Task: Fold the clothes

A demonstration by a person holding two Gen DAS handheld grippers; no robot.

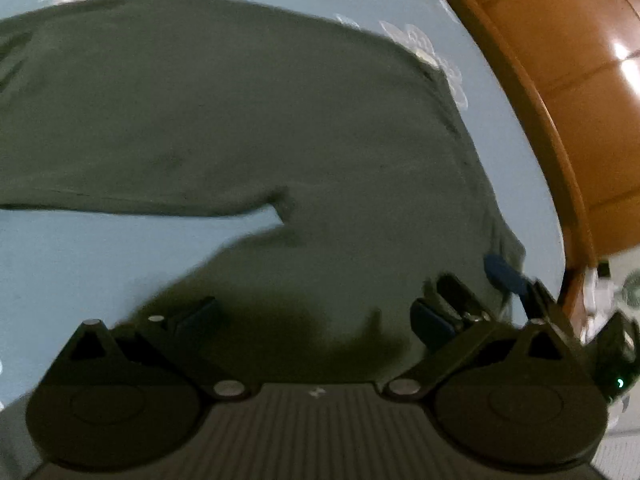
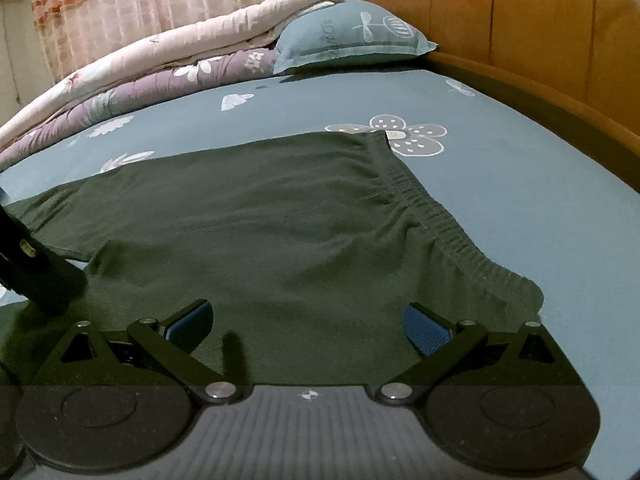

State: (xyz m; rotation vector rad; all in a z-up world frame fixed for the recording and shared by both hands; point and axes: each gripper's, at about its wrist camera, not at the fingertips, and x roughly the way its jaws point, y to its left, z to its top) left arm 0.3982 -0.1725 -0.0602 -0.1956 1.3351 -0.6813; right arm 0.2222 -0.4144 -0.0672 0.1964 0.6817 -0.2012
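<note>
Green shorts (image 2: 256, 216), one pair, flat

Dark green trousers (image 2: 256, 220) lie flat on the bed (image 2: 540, 200), waistband toward its headboard edge; right gripper (image 2: 308, 326) spread wide above them

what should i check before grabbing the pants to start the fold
1. Left gripper open: ok, fingers spread wide above the fabric.
2. Right gripper open: ok, blue pads apart, nothing between them.
3. Dark green pants spread flat on the bed sheet: ok, both legs laid out with only light wrinkles.
4. Waistband reachable: ok, it lies unobstructed just ahead of the right gripper.
5. Fold area free: ok, the pillow and folded quilts sit well behind the pants.
6. Leg hems aligned: cannot tell, they run out of both views.
</note>
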